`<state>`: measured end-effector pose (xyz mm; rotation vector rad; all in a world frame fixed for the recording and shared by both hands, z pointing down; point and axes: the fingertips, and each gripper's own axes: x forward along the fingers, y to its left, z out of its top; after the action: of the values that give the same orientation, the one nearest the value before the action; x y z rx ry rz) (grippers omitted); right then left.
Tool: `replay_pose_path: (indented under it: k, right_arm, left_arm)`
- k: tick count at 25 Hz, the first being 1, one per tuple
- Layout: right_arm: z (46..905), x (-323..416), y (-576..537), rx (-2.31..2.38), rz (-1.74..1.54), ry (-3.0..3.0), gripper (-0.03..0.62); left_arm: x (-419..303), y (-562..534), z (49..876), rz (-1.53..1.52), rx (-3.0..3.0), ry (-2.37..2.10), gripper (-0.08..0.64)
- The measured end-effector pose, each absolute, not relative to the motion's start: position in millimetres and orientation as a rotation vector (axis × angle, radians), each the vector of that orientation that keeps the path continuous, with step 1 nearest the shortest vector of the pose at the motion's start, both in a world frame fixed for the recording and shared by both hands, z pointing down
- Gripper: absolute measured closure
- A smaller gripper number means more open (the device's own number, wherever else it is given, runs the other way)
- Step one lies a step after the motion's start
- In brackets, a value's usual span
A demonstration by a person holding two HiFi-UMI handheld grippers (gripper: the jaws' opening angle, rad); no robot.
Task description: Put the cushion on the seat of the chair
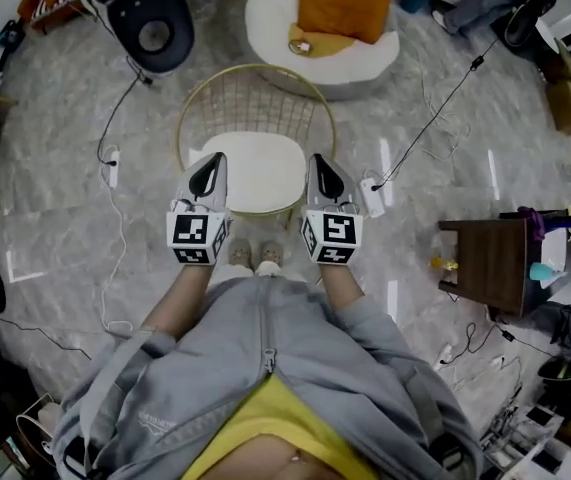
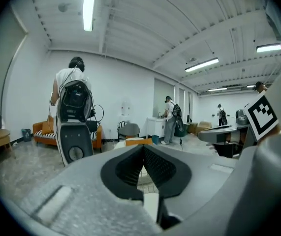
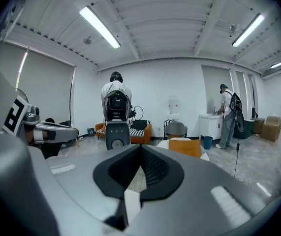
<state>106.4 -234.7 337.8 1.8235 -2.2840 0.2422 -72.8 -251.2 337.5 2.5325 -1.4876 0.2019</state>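
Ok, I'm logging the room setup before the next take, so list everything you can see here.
chair: one, gold wire, on the floor in front of the person
cushion: one, white, on the chair's seat
pouf: one, white, beyond the chair
orange cushion: one, orange, on the pouf
upright machine: one, dark grey, beyond the chair at left
side table: one, dark wood, at right
power strips: two, white, on the floor either side of the chair
left gripper: one, grey, shut, empty, at the chair's left
right gripper: one, grey, shut, empty, at the chair's right
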Motion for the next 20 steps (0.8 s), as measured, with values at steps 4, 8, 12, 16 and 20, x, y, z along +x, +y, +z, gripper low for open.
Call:
replay_pose_path:
  k: [4, 8, 12, 16, 20]
  right_arm:
    - [280.7, 98.5, -235.3, 1.851, 0.118, -2.377, 0.594]
    - [239.1, 97.1, -233.4, 1.873, 0.04, -2.434, 0.594]
    - [210.7, 96.4, -227.0, 1.886, -0.003, -2.481, 0.593]
    - [199.1, 90.4, -219.7, 1.847, -0.029, -2.505, 0.594]
    - [200.0, 87.0, -215.2, 1.822, -0.041, -2.522, 0.594]
  left_arm:
    - [-71.1, -252.2, 285.1, 0.099, 2.584, -1.526, 0.552]
    - [-68.1, -249.6, 250.7, 0.063, 2.6, -1.555, 0.552]
    - [-66.8, -243.7, 229.1, 0.036, 2.606, -1.576, 0.552]
    - [-64.4, -235.9, 212.2, 0.036, 2.644, -1.599, 0.552]
    - [-60.5, -230.5, 208.6, 0.038, 2.664, -1.607, 0.552]
